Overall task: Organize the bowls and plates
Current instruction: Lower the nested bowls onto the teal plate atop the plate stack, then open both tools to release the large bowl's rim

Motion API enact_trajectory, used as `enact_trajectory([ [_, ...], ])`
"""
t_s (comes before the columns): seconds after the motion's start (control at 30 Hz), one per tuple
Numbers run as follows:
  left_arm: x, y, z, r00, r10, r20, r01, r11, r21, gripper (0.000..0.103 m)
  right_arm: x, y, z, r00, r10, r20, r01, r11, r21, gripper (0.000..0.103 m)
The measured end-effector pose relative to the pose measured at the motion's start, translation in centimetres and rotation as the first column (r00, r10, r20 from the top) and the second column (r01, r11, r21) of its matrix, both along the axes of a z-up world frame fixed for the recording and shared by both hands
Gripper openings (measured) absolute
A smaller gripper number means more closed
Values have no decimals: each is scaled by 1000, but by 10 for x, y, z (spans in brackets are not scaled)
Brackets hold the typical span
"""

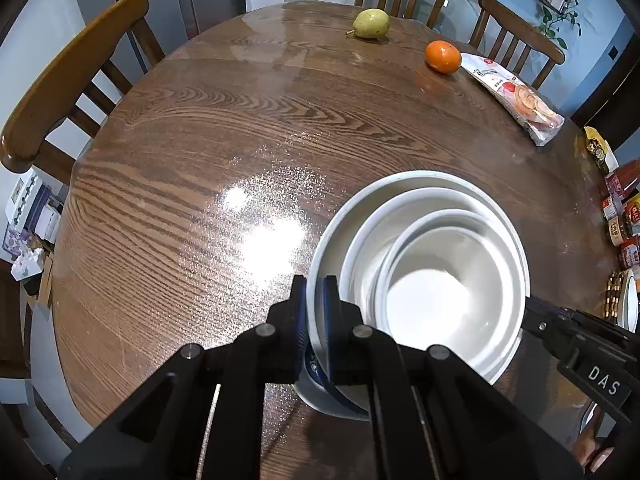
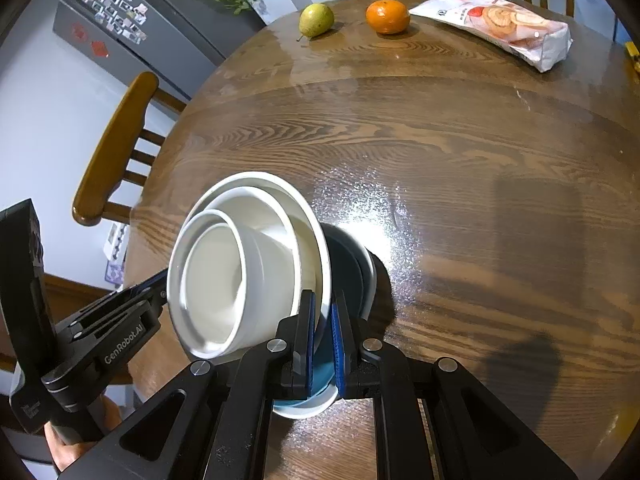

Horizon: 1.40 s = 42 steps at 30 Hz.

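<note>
A stack of nested white bowls (image 1: 436,276) rests on a blue and white plate (image 1: 320,392) on the round wooden table (image 1: 208,152). My left gripper (image 1: 318,308) is shut on the left rim of the largest bowl. My right gripper (image 2: 323,320) is shut on the opposite rim of the same bowl stack (image 2: 240,276); the blue plate (image 2: 320,380) shows under it. Each gripper shows at the edge of the other's view: the right gripper (image 1: 576,340) and the left gripper (image 2: 120,312). The stack looks tilted in the right wrist view.
A pear (image 1: 371,24), an orange (image 1: 442,56) and a snack bag (image 1: 516,98) lie at the far side of the table. Jars and packets (image 1: 622,216) crowd the right edge. Wooden chairs (image 1: 68,88) stand around the table.
</note>
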<state>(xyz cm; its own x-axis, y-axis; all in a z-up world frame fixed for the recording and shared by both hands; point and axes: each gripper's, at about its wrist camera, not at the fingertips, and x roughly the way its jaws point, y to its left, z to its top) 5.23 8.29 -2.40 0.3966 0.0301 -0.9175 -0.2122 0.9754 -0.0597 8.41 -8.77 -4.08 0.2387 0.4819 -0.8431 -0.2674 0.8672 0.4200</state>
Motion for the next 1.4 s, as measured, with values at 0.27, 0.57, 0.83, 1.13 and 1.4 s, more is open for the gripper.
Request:
enact_trajectory([
  [0.27,5,-2,1,1000,-10,-4,10,1000,11,3,4,-4,-2,1000,-10,-20,11,1000,14,12],
  [0.57,9,-4,0,1000,-9,-12,9,1000,11,3,6,1,1,1000,0,7,0,1000,-18,12],
  [0.83,11,-4,0,1000,-2,-5,2,1000,13,3,8,2,1,1000,3,8,-3,1000,-18,12],
  [1.13,21,-7,-1,1000,-1,3,1,1000,29,4,19,1,2,1000,-17,23,18,1000,-19,12],
  [1.4,28,-8,0,1000,-1,8,1,999,32,4,25,1,3,999,-23,34,24,999,-26,12],
])
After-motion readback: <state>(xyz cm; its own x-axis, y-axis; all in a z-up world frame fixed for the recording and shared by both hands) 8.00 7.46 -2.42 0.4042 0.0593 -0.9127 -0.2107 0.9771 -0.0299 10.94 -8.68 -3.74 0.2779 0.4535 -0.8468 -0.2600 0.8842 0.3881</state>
